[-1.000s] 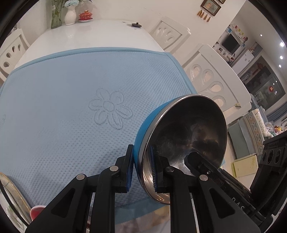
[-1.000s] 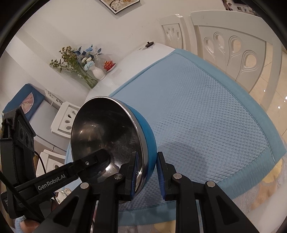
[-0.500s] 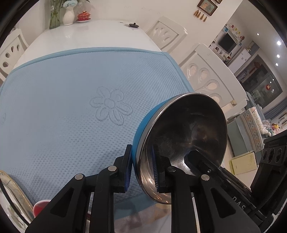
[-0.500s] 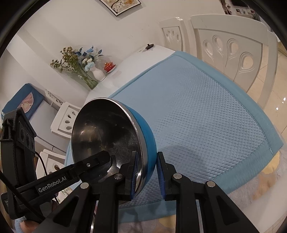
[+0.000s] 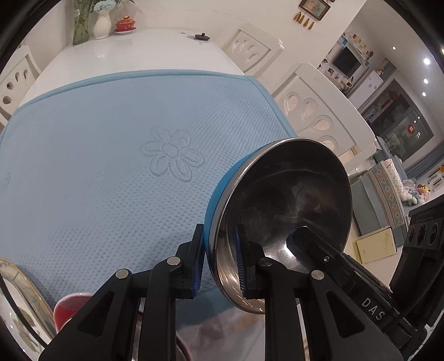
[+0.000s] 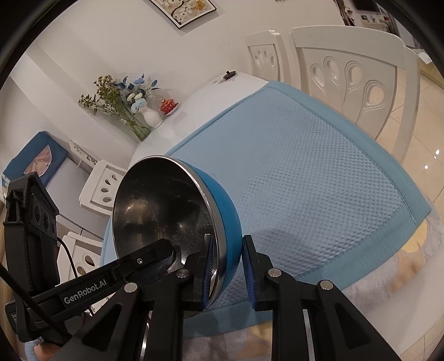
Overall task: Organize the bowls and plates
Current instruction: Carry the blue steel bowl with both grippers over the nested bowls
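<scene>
Both claws pinch the same bowl [image 5: 280,211] by its rim, one pad inside, one on the outer wall. Left gripper [image 5: 219,263] clamps one edge, right gripper [image 6: 229,266] another. The bowl is tipped on edge, off the mat: blue outside, scuffed steel inside, bright rolled rim. Beyond the fingertips lies a light-blue waffle mat [image 5: 111,166] with an embossed flower, on a white table [image 5: 138,50]. Far end: vase [image 5: 102,23], red lidded dish [image 5: 125,24].
</scene>
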Demonstrator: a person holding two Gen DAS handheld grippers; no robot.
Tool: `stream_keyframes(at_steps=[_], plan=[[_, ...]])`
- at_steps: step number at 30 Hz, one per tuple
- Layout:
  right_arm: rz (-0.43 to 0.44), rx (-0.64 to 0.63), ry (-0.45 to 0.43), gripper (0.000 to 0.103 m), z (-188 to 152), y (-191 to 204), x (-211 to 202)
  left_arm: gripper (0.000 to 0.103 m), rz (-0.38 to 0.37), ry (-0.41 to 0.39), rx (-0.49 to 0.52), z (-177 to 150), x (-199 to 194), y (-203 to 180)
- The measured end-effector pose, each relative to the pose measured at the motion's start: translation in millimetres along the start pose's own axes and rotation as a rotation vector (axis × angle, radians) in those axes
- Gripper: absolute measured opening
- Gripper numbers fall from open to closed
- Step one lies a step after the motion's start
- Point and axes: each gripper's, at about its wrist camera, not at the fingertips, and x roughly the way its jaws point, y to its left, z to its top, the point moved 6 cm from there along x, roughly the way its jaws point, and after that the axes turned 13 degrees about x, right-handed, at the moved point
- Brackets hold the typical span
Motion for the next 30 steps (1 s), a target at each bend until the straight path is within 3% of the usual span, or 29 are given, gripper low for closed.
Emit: stream_keyframes(at_steps=[20, 23, 30], plan=[[-0.014, 0.006, -0.015, 0.021, -16, 5, -10, 0.016, -0.023, -0.009, 0.022, -15, -13, 2], [-0.010, 0.002, -0.018, 0.021, -20, 7, -12, 0.021, -0.031, -0.015, 0.019, -14, -14, 3], [0.006, -0.004, -0.020, 0.021, -25, 11, -15, 0.021, -0.031, -0.031, 0.020, -17, -20, 7]])
